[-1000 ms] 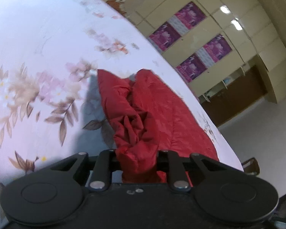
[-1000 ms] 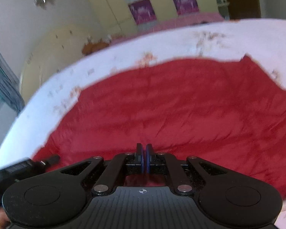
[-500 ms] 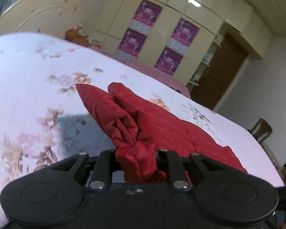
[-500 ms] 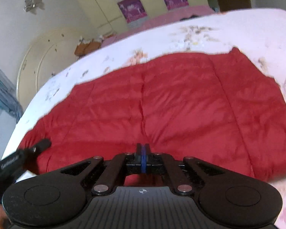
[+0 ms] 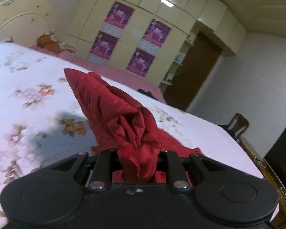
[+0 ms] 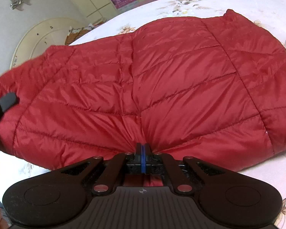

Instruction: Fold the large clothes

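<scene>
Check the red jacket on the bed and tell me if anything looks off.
Nothing damaged. The red jacket lies unevenly: one end is bunched into a crumpled wad in the left gripper and lifted off the bed, so it isn't flat.

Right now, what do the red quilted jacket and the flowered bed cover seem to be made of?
The red quilted jacket looks like thin nylon or polyester shell over soft padding: it has a slight sheen, stitched puffy panels, and crumples into fine creases where the left gripper bunches it. The flowered bed cover looks like matte woven cotton or a blend, with a printed pattern and no shine; the blur leaves this uncertain.
</scene>
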Available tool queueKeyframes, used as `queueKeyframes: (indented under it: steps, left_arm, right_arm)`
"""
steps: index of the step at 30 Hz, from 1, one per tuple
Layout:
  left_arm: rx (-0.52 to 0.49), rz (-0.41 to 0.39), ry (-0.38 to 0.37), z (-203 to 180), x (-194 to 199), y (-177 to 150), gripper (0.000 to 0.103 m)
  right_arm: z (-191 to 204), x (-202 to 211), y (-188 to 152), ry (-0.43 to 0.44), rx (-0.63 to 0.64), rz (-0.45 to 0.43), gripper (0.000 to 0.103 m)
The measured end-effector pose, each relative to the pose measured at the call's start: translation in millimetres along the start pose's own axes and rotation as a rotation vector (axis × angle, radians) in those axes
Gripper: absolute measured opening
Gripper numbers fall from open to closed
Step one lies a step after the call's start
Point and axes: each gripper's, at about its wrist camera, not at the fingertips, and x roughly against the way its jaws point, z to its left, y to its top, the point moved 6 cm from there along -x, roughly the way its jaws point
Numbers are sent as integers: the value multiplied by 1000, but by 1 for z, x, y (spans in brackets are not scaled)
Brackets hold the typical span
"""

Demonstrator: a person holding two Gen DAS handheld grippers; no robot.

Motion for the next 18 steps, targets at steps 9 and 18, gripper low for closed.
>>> queueKeyframes:
  steps: [9, 18]
  left_arm:
    - [-104, -10, -63, -67, -14, -3, 18]
    - [-165, 27, -8, -132, -53, -21, 18]
  right_arm:
    - [-22, 14, 7, 103, -92, -21, 0]
    - [-78, 78, 43, 39, -13, -120, 0]
